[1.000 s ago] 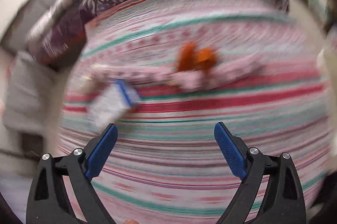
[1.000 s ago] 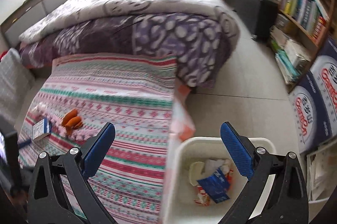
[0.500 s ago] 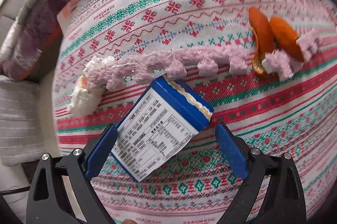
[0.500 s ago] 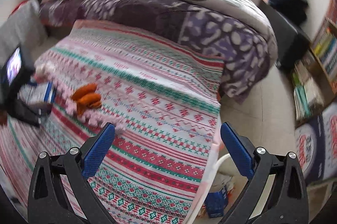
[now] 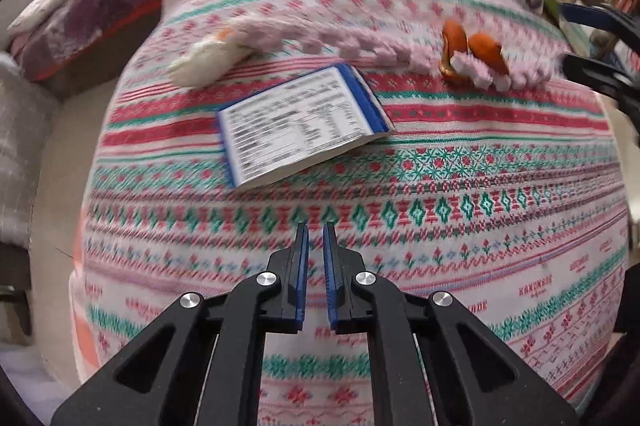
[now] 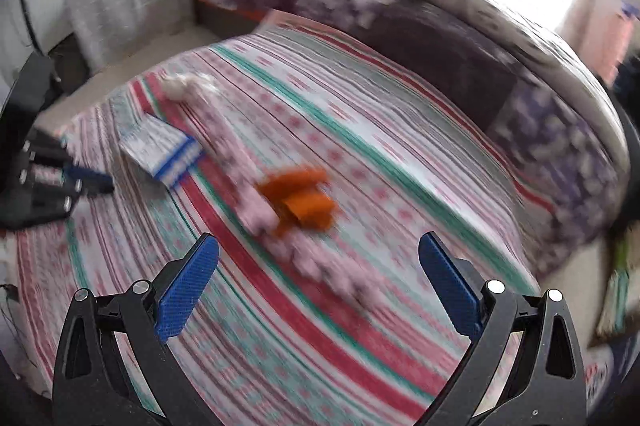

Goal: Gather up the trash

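your blue-and-white carton [image 5: 298, 124] lies flat on the striped bedspread [image 5: 440, 186], printed label up. your orange peel pieces [image 5: 472, 52] rest further right against the pink fringe [image 5: 360, 42]. a crumpled white tissue [image 5: 204, 62] sits at the fringe's left end.

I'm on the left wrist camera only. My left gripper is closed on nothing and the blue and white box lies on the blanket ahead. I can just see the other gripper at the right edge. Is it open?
Observer: Yes. In the right wrist view the right gripper is wide open, with nothing between its fingers.
Operator: What is in front of it?
Observer: The orange peel lies just ahead of it, against the pink fringed strip.
Operator: How does my gripper look from there?
Observer: The left gripper shows at the left edge with its tips together. It is short of the box and not touching it.
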`<action>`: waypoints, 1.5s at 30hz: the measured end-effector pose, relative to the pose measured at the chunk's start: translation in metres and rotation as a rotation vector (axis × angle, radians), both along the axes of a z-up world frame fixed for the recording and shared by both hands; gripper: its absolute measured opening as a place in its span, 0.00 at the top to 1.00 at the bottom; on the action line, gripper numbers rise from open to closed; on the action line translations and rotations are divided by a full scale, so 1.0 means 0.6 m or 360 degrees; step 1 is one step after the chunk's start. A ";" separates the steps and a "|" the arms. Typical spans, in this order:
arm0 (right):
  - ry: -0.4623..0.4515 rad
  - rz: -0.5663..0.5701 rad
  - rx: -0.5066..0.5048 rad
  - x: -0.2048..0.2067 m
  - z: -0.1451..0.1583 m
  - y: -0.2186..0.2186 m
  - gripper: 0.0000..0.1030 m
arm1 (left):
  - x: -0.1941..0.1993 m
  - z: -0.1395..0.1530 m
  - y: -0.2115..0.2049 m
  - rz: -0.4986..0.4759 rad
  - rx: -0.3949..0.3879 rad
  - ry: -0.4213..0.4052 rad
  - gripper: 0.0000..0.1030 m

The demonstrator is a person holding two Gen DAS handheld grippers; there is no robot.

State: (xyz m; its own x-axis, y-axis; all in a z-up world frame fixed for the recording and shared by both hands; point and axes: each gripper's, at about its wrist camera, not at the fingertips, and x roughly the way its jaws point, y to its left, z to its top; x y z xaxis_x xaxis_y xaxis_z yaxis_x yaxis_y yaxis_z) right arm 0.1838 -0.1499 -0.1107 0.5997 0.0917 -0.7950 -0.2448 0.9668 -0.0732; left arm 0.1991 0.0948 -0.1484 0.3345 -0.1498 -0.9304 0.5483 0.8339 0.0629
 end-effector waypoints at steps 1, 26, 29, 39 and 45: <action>-0.0014 0.0020 -0.0004 0.016 0.004 0.017 0.07 | -0.001 0.007 0.007 0.0008 -0.0021 -0.0015 0.86; 0.0276 0.0146 0.0406 0.197 -0.035 0.064 0.79 | 0.064 0.010 -0.080 -0.0490 0.0190 -0.0024 0.35; 0.0250 0.0055 0.0458 0.168 -0.012 -0.010 0.79 | 0.075 -0.008 -0.112 -0.0628 0.0328 -0.0003 0.32; 0.0336 0.0026 0.0498 0.064 -0.037 -0.123 0.78 | 0.163 -0.067 -0.193 -0.0884 0.0757 0.0232 0.09; 0.0351 0.0029 0.0547 0.034 -0.050 -0.123 0.78 | 0.191 -0.056 -0.159 -0.0544 0.0463 0.0411 0.35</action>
